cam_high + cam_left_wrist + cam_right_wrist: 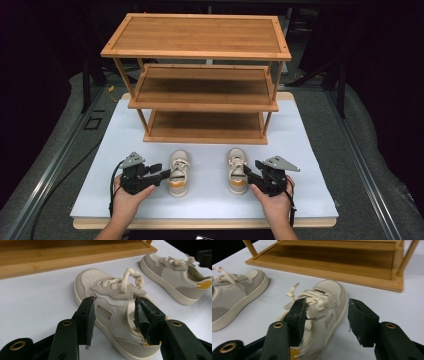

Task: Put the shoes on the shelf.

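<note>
High view shows two small cream leather sneakers (179, 172), probably light and soft-sided, best pinched at their six-o'clock heel collars by left gripper (162, 175) and right gripper (248, 172), jaws spread.

Beige shoes (178, 171) (237, 169) upright, side by side, toes toward rack.

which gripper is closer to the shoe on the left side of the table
Left. The left gripper sits right at the heel of the left shoe, jaws open around its side. The right gripper is beyond the other shoe, farther off.
</note>
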